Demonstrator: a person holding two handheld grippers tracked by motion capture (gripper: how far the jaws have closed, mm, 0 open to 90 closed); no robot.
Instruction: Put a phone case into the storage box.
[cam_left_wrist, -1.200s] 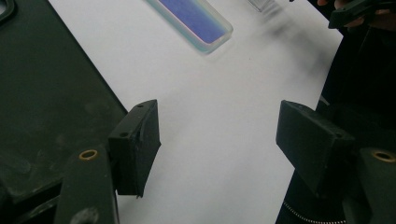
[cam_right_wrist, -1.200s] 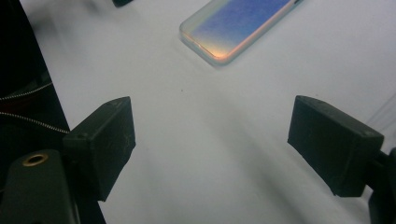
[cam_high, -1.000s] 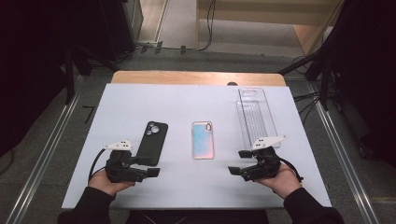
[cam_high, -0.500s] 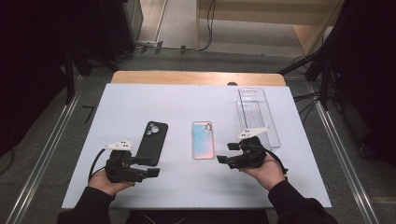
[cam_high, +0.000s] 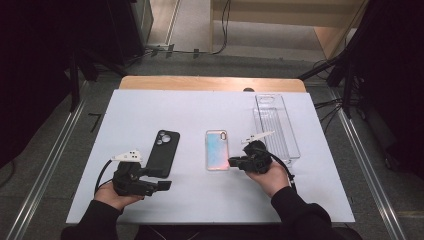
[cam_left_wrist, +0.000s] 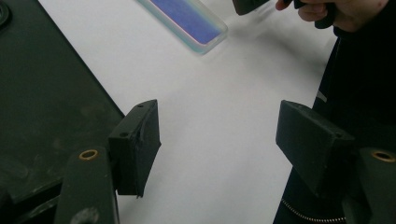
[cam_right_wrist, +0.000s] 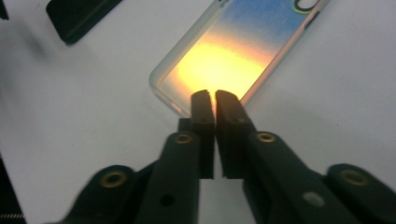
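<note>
Since the earlier frames the right gripper (cam_high: 234, 161) has travelled in from beside the clear tray toward the iridescent phone case (cam_high: 217, 149), and its jaws have just been closing; in the right gripper view they are pressed together with nothing between them, tips at the near short edge of the case (cam_right_wrist: 233, 60). The case lies flat on the white table (cam_high: 200, 205), just ahead of those tips, and whether they touch its rim I cannot tell. The left gripper (cam_high: 165, 185) is at rest on the table, jaws spread and empty, with the black phone case (cam_high: 163, 153) just beside its left jaw. The clear tray (cam_high: 278, 127) lies behind the right gripper. Risk, as I judge it: shut tips can only push or pry, so a nudge at the rim may skate the light case across the smooth table, or spin it, rather than lift it. Too steep a poke could flip the edge up and drop it. A long shove toward the left gripper could bump the black case.
</note>
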